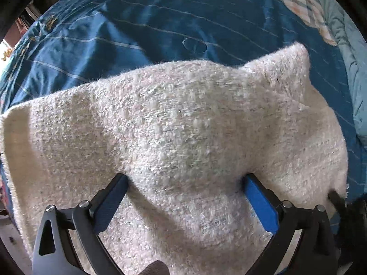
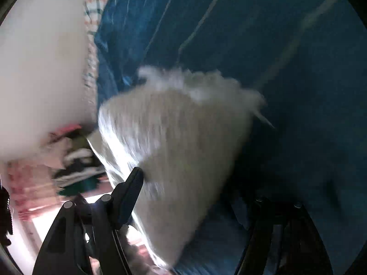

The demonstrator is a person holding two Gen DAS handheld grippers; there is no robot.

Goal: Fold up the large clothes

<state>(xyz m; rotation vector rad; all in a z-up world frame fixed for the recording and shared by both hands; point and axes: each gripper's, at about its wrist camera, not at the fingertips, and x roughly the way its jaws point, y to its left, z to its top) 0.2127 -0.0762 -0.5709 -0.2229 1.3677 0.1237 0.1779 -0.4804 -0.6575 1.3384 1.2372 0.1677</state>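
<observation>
A fuzzy cream-white knit garment lies over a blue striped bedspread. In the left wrist view my left gripper has its blue-padded fingers wide apart, with a thick fold of the garment bulging between them. In the right wrist view, which is motion-blurred, a raised part of the garment hangs between the fingers of my right gripper. Its left finger shows beside the cloth; the right finger is hidden in shadow.
A checked pastel quilt and a light teal cover lie at the bed's far right. In the right wrist view a bright white blurred mass fills the left, with mixed clothes below it.
</observation>
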